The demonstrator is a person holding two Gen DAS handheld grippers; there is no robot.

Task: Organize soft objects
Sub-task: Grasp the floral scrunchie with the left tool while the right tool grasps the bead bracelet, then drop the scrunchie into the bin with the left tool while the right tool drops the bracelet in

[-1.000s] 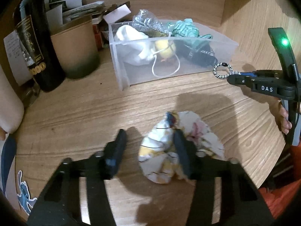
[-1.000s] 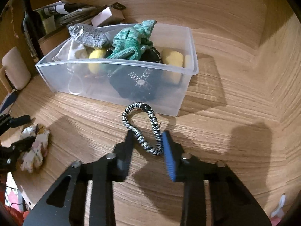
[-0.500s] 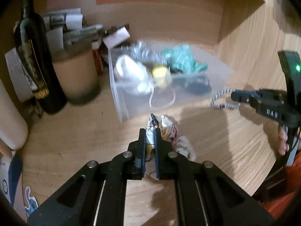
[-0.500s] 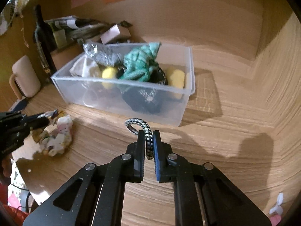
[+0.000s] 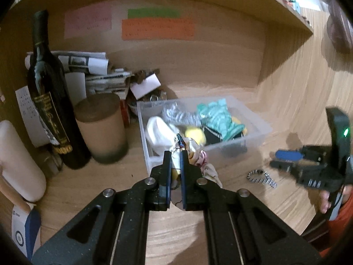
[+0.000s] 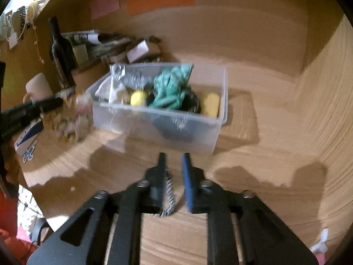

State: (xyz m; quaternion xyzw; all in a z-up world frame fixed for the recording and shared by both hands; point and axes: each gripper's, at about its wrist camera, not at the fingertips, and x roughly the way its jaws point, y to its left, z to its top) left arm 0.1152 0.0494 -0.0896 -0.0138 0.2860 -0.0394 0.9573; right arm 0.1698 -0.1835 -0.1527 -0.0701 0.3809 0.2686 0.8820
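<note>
My left gripper (image 5: 175,154) is shut on a floral cloth scrunchie (image 5: 198,159) and holds it lifted just in front of the clear plastic bin (image 5: 260,128). The bin holds a teal cloth (image 5: 218,117), a white cloth (image 5: 158,130), a yellow soft thing (image 5: 195,133) and dark items. My right gripper (image 6: 173,156) is open; the black-and-white striped hair tie (image 5: 261,176) lies on the wooden desk below it, seen between and under the fingers in the right wrist view (image 6: 168,196). The bin (image 6: 220,114) stands ahead of it.
A dark wine bottle (image 5: 47,101), a brown cylinder (image 5: 100,128), a cream mug (image 5: 17,161) and stacked papers (image 5: 92,70) stand left of the bin. Wooden walls close the back and right. Coloured notes (image 5: 157,28) are on the back wall.
My left gripper closed on the floral scrunchie and lifted it toward the bin. My right gripper opened and the striped hair tie dropped onto the desk.
</note>
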